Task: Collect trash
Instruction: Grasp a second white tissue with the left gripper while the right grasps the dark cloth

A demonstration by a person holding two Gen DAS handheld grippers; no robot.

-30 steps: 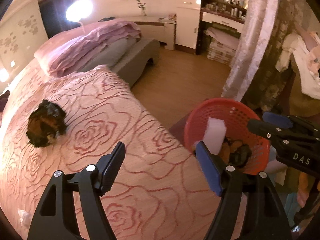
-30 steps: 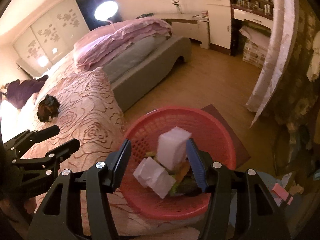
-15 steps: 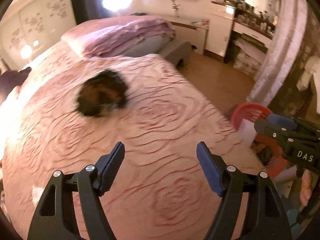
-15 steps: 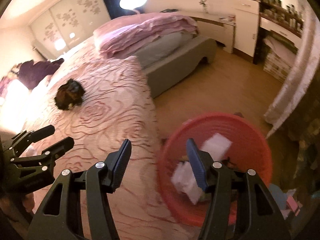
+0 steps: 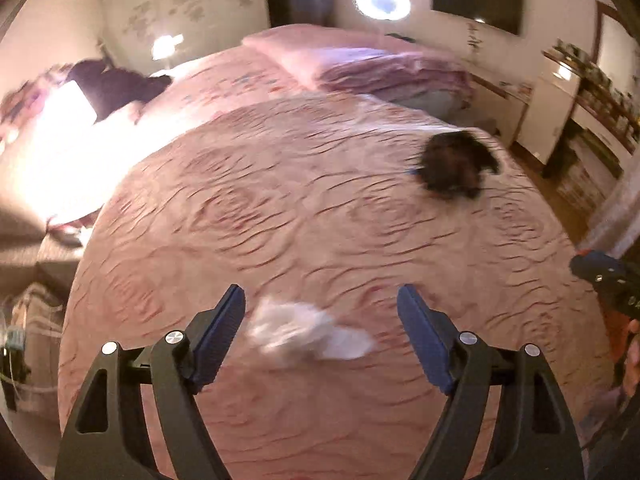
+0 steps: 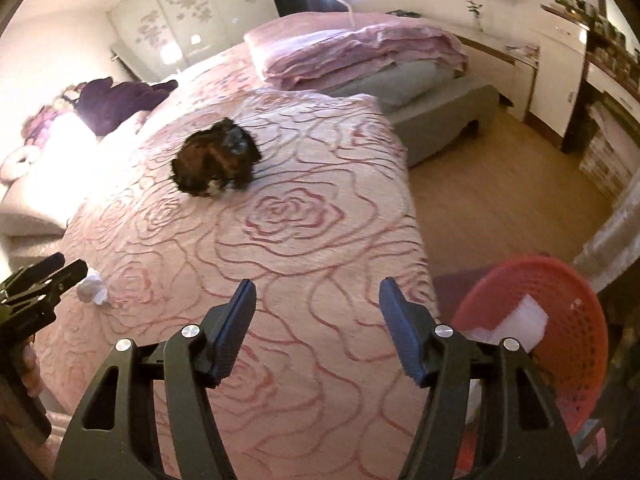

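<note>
Right now both grippers hang over the bed [image 6: 280,248], which wears a pink spread with big rose outlines. In the left wrist view the left gripper [image 5: 320,320] has its jaws spread and still widening, tilted down at a crumpled white tissue [image 5: 304,332] lying on the spread; the tissue shows in the gap between the blue pads but nothing presses on it. Further up the bed sits a dark crumpled wrapper [image 6: 218,160], well apart from the tissue. The right gripper [image 6: 318,320] is also opening, with only bedspread between its jaws. Down at the bed's right side, on the floor, stands the red basket [image 6: 576,320] with white pieces inside. Folded pink bedding [image 6: 352,52] is piled at the far end.
</note>
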